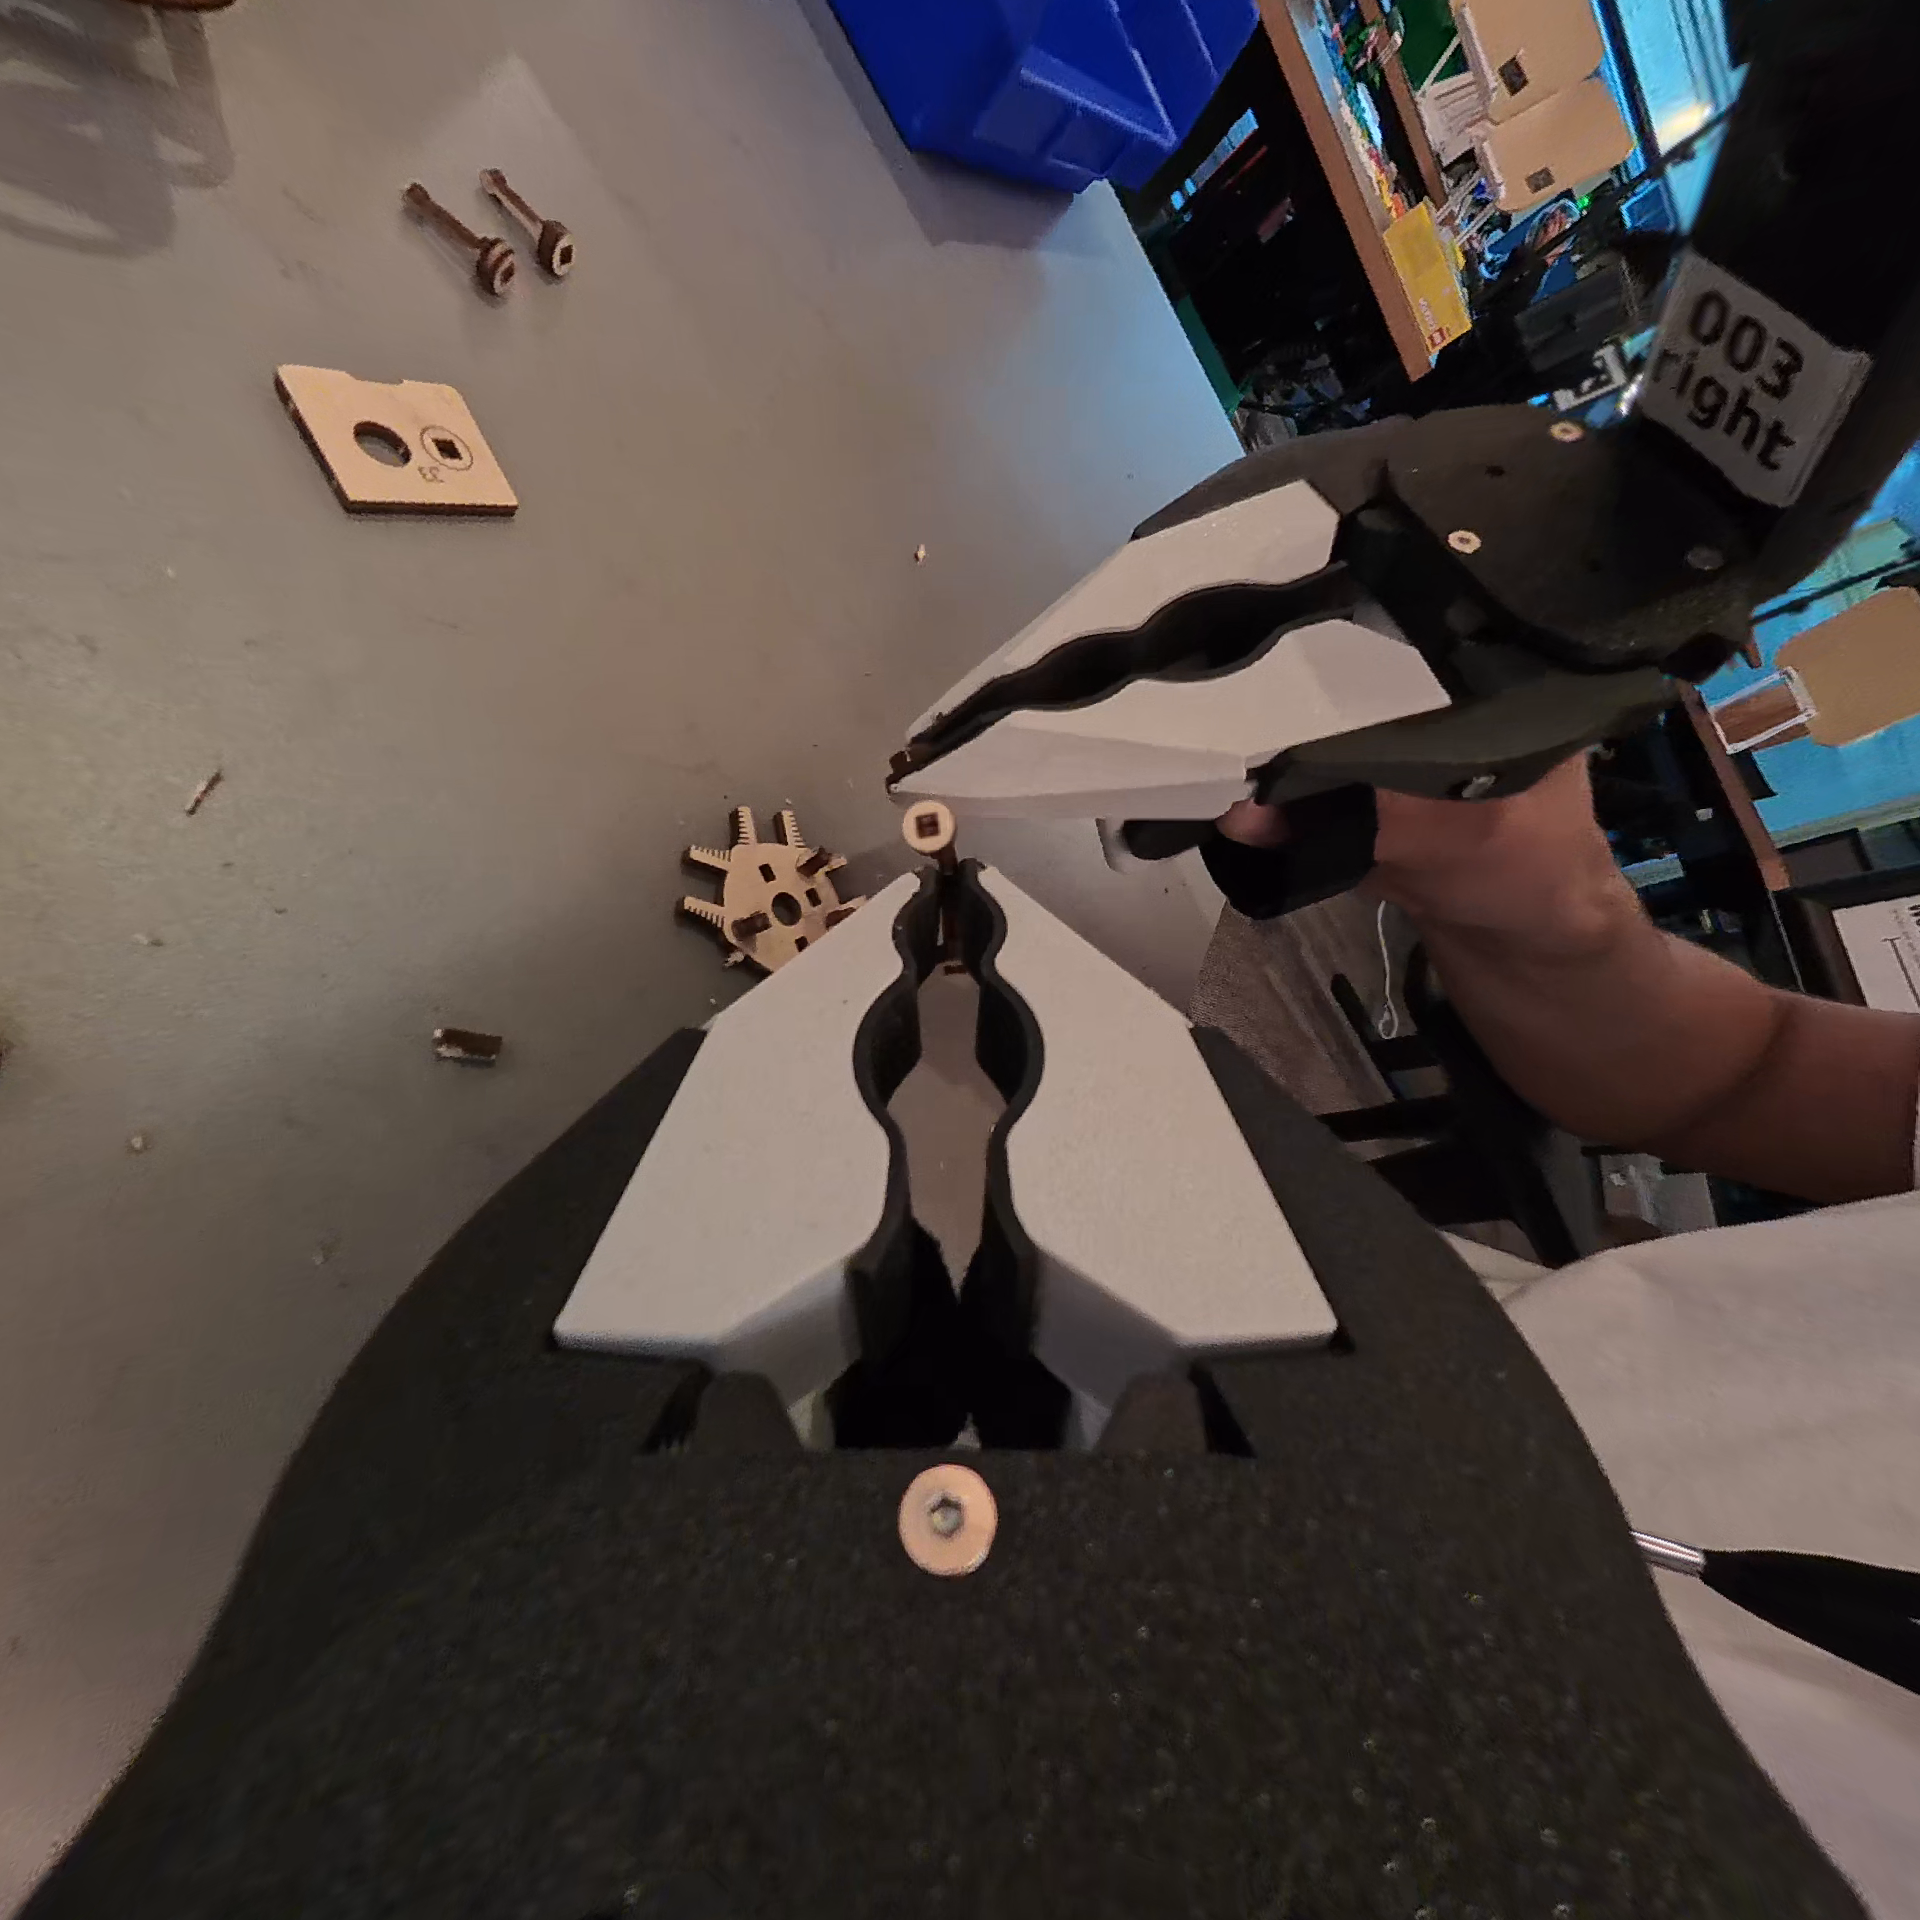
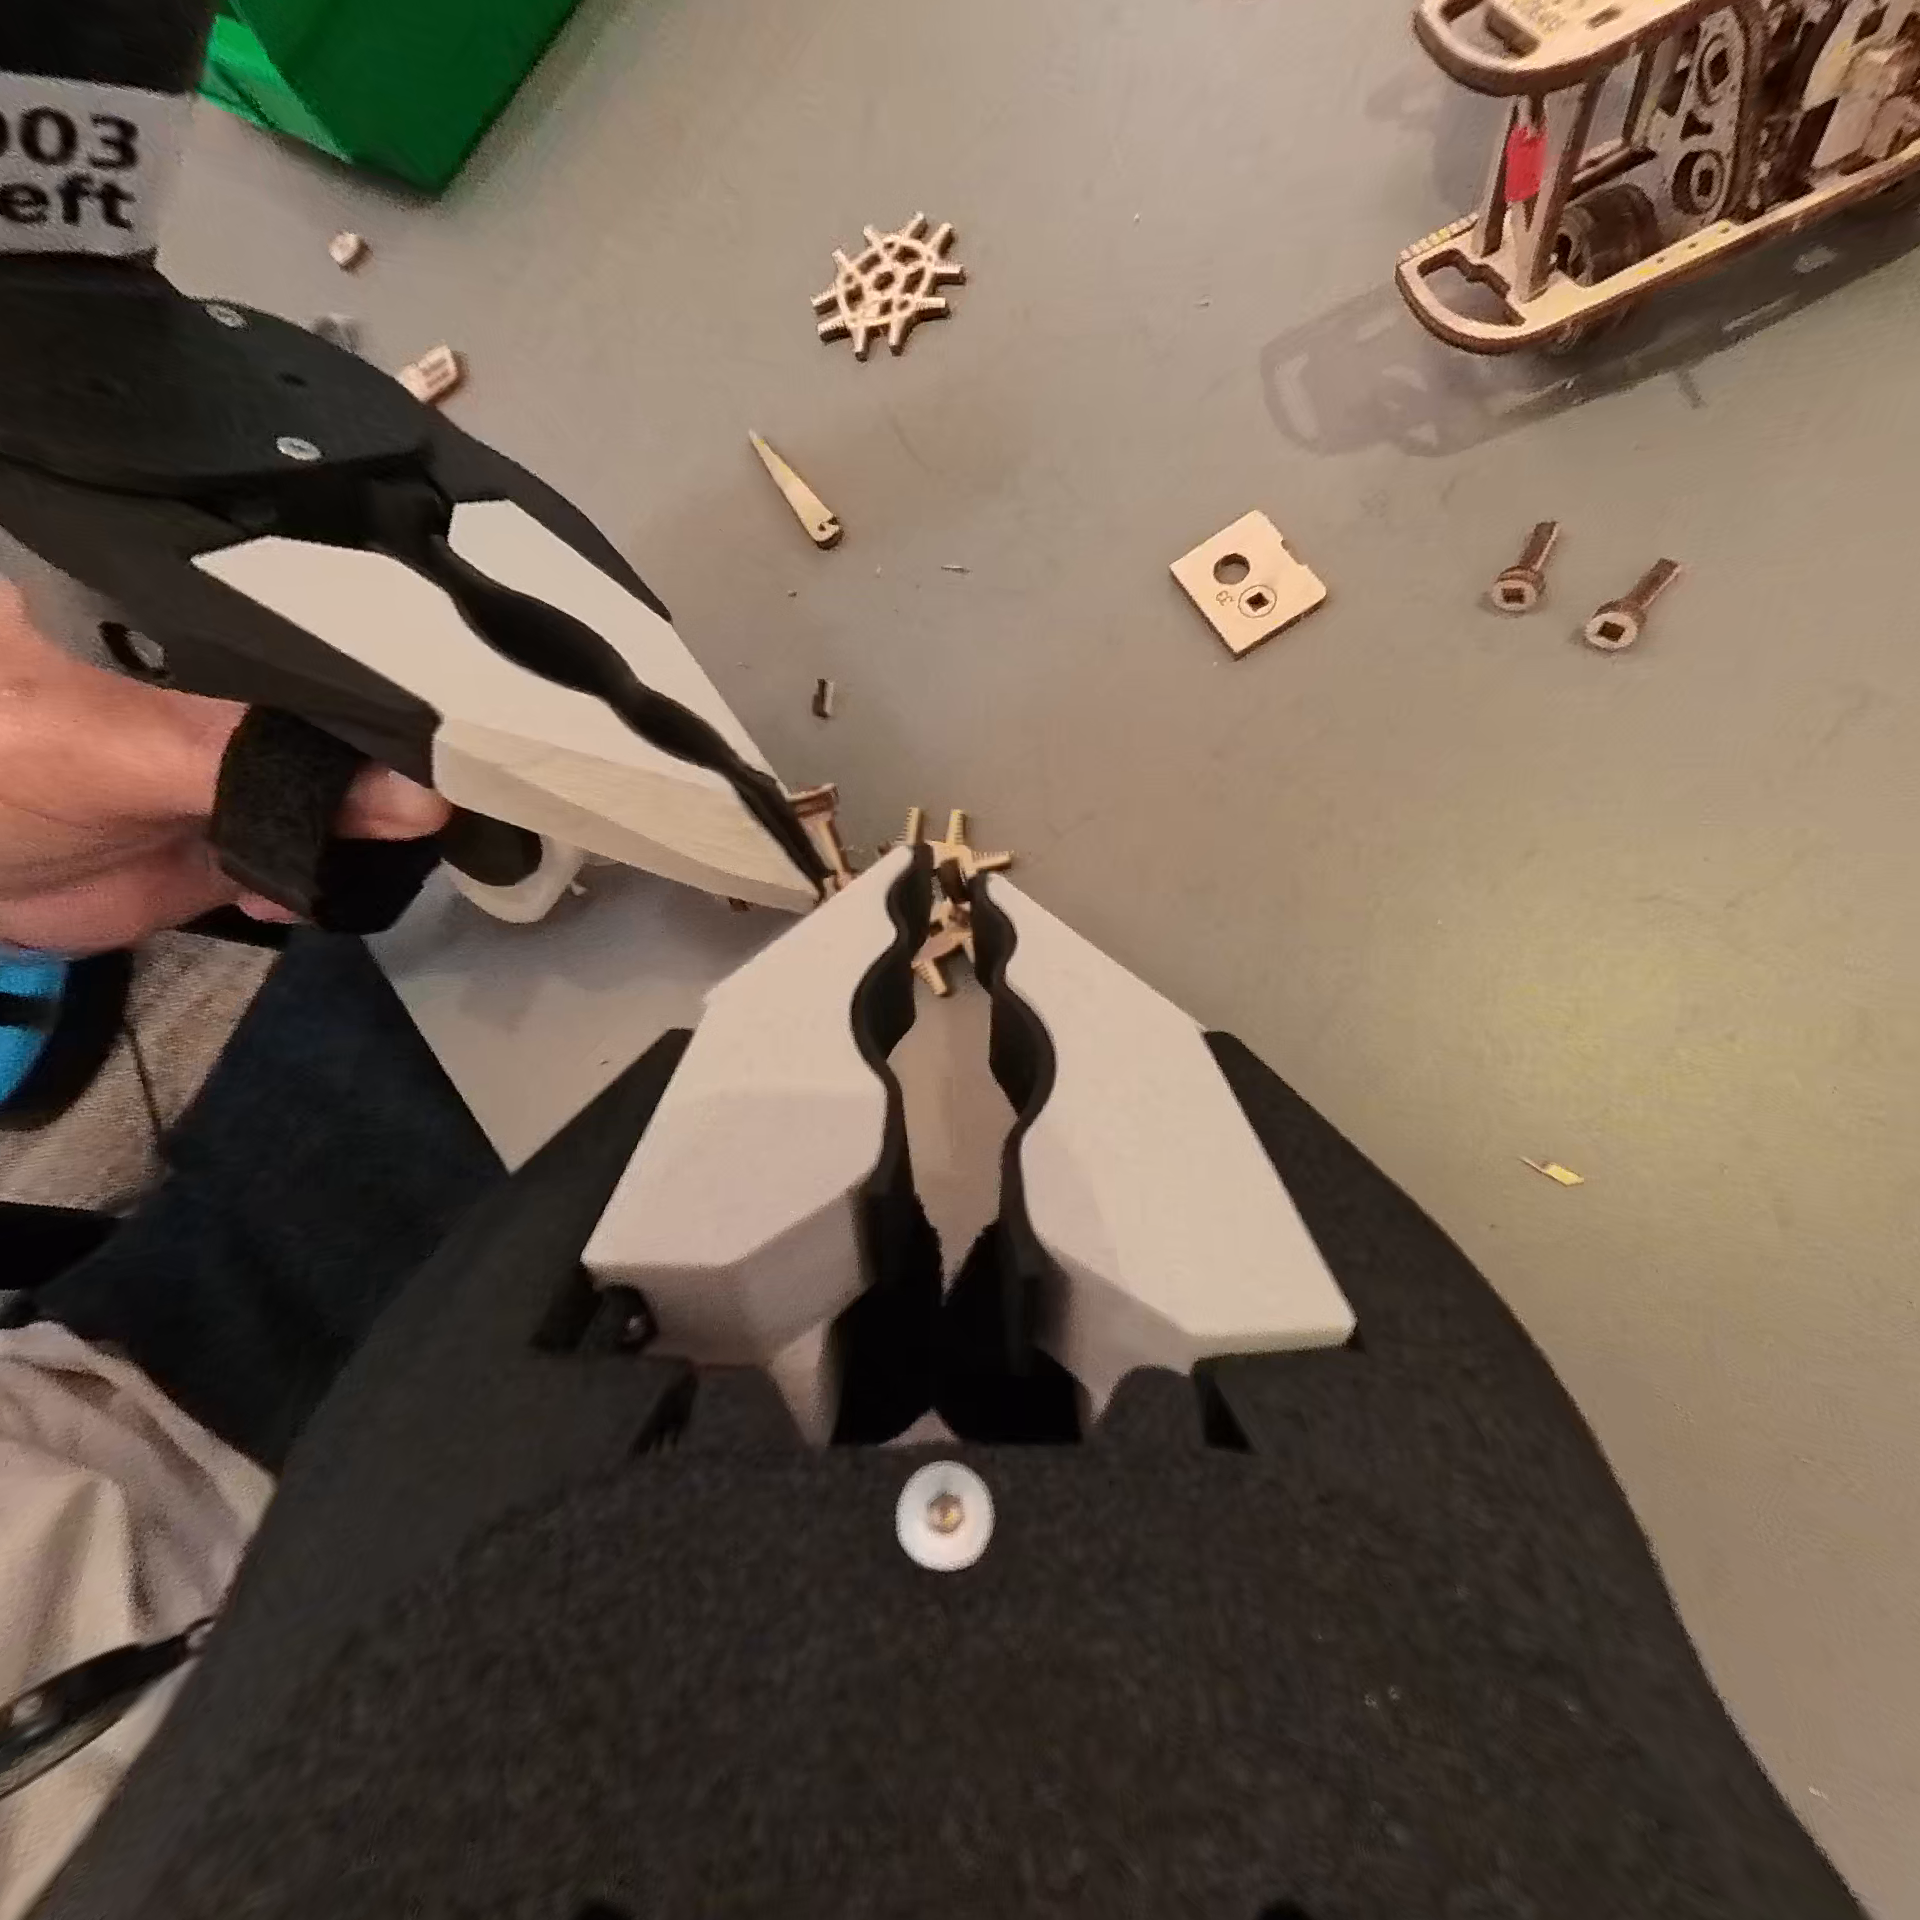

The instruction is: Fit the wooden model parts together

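My left gripper (image 1: 948,883) is shut on a thin wooden pin (image 1: 928,829) with a round head, held just above the grey table. It also shows in the right wrist view (image 2: 821,878). My right gripper (image 2: 948,875) hovers over a toothed wooden gear part (image 2: 940,951) that lies flat on the table (image 1: 764,899). Its jaws stand closed. Its tips (image 1: 899,771) sit right above the pin's head. I cannot tell whether anything small is pinched between them.
A square wooden plate with two holes (image 2: 1247,582) and two more pins (image 2: 1522,571) lie on the table (image 2: 1455,935). A spoked wheel part (image 2: 888,286), a wedge stick (image 2: 795,488) and a built wooden model (image 2: 1662,177) lie farther off. A blue bin (image 1: 1039,83) stands at the table's edge. The tips of both grippers are at nearly the same place.
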The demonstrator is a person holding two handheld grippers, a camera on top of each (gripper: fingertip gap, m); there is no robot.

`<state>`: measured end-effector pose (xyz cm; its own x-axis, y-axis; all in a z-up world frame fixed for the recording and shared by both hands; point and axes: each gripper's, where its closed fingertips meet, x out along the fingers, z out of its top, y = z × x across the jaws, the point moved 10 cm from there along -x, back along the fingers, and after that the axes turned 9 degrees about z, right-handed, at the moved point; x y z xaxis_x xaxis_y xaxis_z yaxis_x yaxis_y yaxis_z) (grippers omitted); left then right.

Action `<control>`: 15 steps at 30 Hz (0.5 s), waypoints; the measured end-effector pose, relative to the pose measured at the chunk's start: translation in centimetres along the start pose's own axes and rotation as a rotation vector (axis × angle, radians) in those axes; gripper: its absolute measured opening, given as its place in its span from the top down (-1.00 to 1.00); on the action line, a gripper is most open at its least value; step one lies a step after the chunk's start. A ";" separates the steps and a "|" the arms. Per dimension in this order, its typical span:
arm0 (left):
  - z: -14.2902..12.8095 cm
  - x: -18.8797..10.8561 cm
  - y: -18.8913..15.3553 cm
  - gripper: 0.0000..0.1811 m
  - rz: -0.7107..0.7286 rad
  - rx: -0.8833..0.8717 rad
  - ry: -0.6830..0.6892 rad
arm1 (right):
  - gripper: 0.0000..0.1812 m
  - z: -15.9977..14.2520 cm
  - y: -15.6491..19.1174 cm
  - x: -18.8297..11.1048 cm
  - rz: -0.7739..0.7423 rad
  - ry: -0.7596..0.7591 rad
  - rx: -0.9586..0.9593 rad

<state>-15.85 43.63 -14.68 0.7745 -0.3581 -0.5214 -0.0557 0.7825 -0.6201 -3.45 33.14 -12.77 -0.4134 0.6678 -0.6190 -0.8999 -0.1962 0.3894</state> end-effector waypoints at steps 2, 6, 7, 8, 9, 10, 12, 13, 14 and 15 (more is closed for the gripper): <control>-0.1 0.1 0.2 1.00 0.000 -0.020 0.005 | 0.93 0.0 0.2 0.2 -0.035 0.017 -0.043; 0.0 0.3 0.7 1.00 0.004 -0.067 0.004 | 0.93 0.4 0.0 0.7 -0.049 0.043 -0.061; -0.1 0.3 0.9 1.00 -0.003 -0.091 0.005 | 0.93 0.5 -0.2 0.8 -0.038 0.057 -0.047; -0.1 0.4 1.1 1.00 -0.010 -0.113 0.007 | 0.93 0.7 -0.4 0.9 -0.027 0.079 -0.039; -0.2 0.4 1.3 1.00 -0.013 -0.130 0.009 | 0.93 0.9 -0.5 1.0 -0.019 0.110 -0.035; -0.2 0.5 1.4 1.00 -0.016 -0.146 0.009 | 0.94 1.1 -0.7 1.1 -0.016 0.138 -0.034; -0.3 0.8 1.5 0.99 -0.023 -0.183 0.008 | 0.93 1.4 -0.8 1.3 -0.019 0.194 -0.039; -0.4 0.9 1.6 0.99 -0.030 -0.203 0.009 | 0.94 1.5 -0.9 1.4 -0.018 0.220 -0.040; -0.5 1.0 1.7 1.00 -0.036 -0.221 0.005 | 0.94 1.5 -1.0 1.5 -0.013 0.241 -0.034; -0.5 1.0 1.7 0.99 -0.042 -0.234 0.000 | 0.94 1.6 -1.1 1.6 -0.005 0.254 -0.026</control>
<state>-15.51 44.34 -16.59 0.7794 -0.3879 -0.4921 -0.1680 0.6272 -0.7605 -2.90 35.57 -13.16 -0.4273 0.4674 -0.7739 -0.9041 -0.2139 0.3700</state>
